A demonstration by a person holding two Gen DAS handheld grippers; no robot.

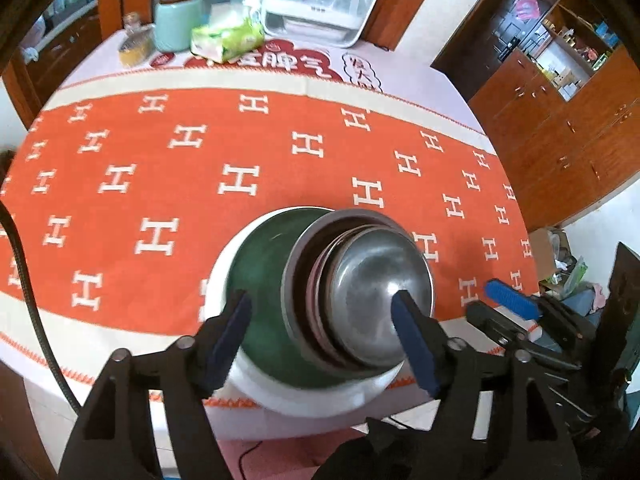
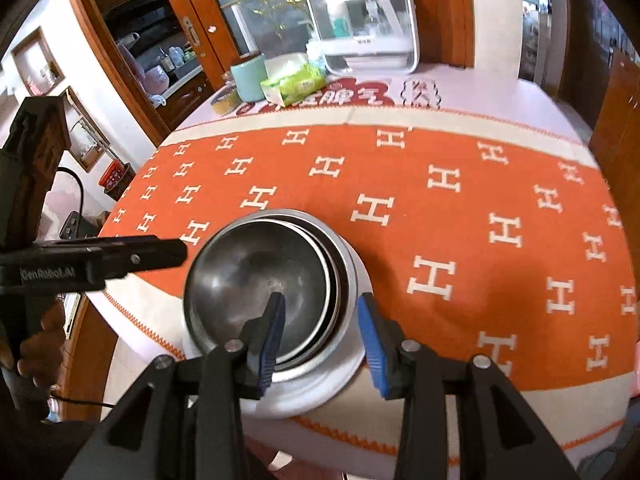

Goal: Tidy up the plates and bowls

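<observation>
Several steel bowls [image 1: 372, 280] sit nested in one another on a green plate with a white rim [image 1: 256, 264], close to the table's front edge. My left gripper [image 1: 324, 336] hovers over the stack, open: one blue pad is above the plate's left part, the other above the top bowl. In the right wrist view the top bowl [image 2: 256, 280] lies on the plate's white rim [image 2: 328, 384]. My right gripper [image 2: 322, 336] is open, its pads straddling the bowls' right rims without pressing on them. Each gripper also shows in the other's view: right gripper [image 1: 512, 300], left gripper [image 2: 100, 260].
An orange cloth with white H marks [image 1: 240, 152] covers the table. At the back stand a mint canister [image 1: 176, 24], a tissue pack [image 1: 226, 40], a yellow tin [image 1: 134, 50] and a white lidded box [image 1: 320, 0]. Wooden cabinets [image 1: 560, 120] stand to the right.
</observation>
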